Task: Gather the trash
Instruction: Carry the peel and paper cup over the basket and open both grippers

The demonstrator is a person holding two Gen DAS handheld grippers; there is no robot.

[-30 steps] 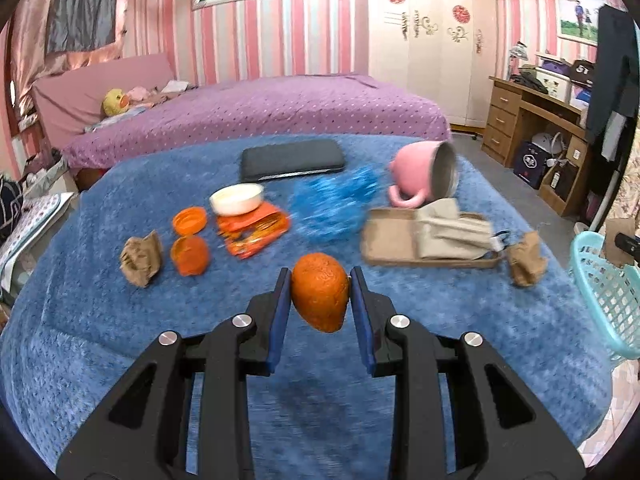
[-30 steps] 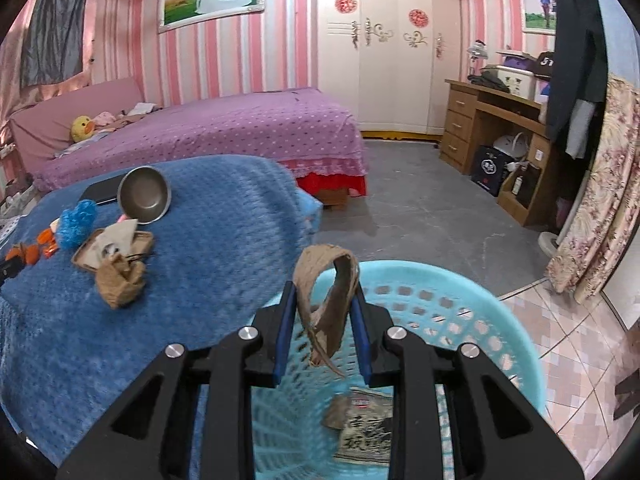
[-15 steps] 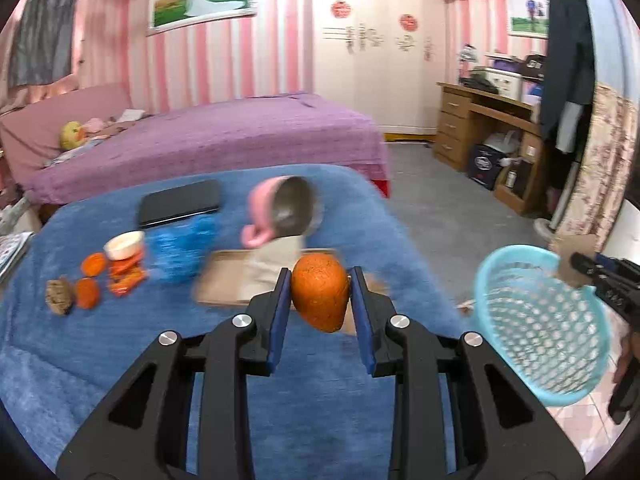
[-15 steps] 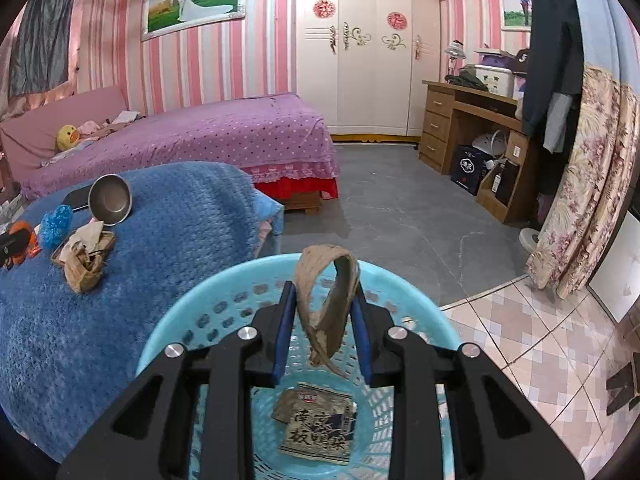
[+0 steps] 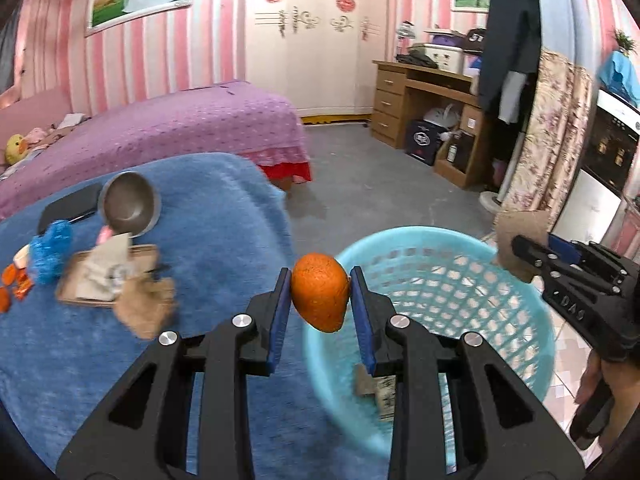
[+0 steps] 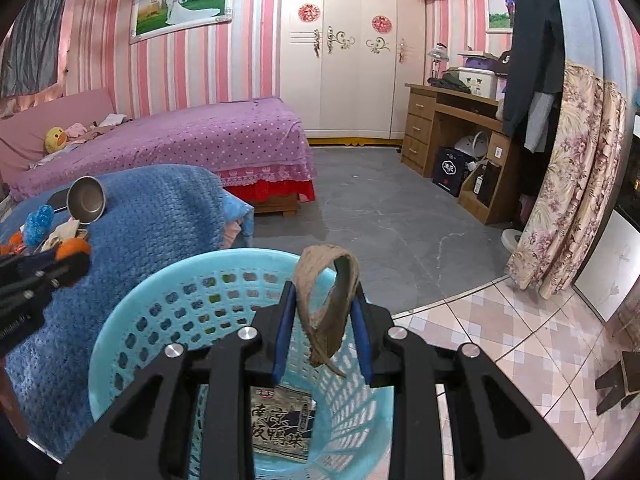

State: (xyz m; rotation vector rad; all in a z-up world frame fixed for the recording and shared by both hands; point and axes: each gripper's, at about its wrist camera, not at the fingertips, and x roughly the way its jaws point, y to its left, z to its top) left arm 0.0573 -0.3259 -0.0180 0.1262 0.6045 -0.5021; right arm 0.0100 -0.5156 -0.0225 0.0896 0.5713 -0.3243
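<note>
My left gripper point(image 5: 320, 300) is shut on an orange peel point(image 5: 319, 297) and holds it at the near rim of the light blue basket point(image 5: 492, 280). My right gripper point(image 6: 324, 328) is shut on a bent strip of brown cardboard point(image 6: 326, 300) and holds it above the same basket point(image 6: 132, 328). A printed wrapper point(image 6: 282, 424) lies on the basket's floor. The right gripper also shows at the right of the left wrist view point(image 5: 520, 256). A crumpled brown paper ball point(image 5: 146, 308) lies on the blue blanket.
The blue-blanketed table point(image 5: 224, 216) holds a tipped pink mug point(image 5: 130, 205), a cardboard tray point(image 5: 86, 298), a blue scrunchy thing point(image 5: 52, 252), orange pieces point(image 5: 10, 284) and a black case point(image 5: 68, 210). A purple bed point(image 6: 192, 140), a wooden desk point(image 6: 448, 120) and a floral curtain point(image 6: 568, 184) surround grey floor.
My left gripper has swung right from over the table to the basket, still holding the peel. My right gripper has stayed over the basket with the cardboard strip.
</note>
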